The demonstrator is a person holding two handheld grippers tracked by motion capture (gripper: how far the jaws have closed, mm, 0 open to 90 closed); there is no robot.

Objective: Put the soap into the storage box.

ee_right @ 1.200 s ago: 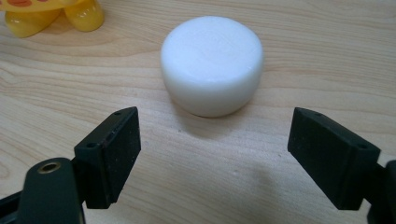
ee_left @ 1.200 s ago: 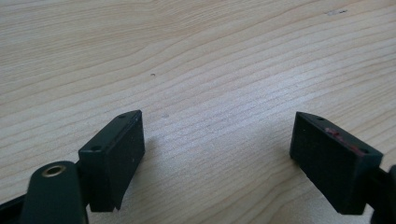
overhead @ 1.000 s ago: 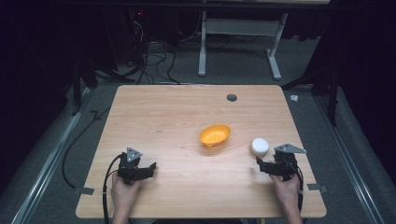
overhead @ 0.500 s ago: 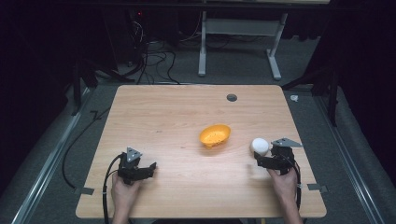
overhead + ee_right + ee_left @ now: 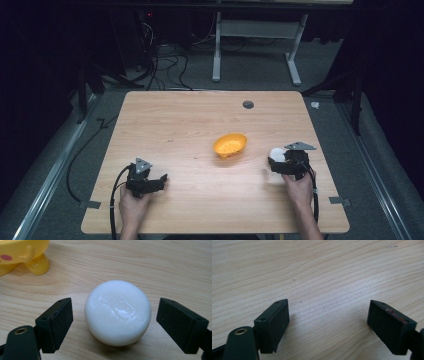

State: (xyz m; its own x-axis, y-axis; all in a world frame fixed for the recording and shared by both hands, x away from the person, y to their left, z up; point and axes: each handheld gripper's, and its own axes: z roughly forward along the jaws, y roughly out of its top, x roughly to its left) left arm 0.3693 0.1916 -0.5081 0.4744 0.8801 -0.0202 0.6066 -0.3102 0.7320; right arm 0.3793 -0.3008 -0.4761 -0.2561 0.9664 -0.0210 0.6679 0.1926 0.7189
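step: grasp approach | right gripper (image 5: 115,325) jaws spread either side of white soap (image 5: 118,312) | left gripper (image 5: 328,322) spread, idle | next: close squarely on soap

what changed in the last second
The right gripper moved forward and left up to the white ball, which now sits between its open jaws, not yet gripped. The left gripper, the ball and the yellow bowl stayed put.
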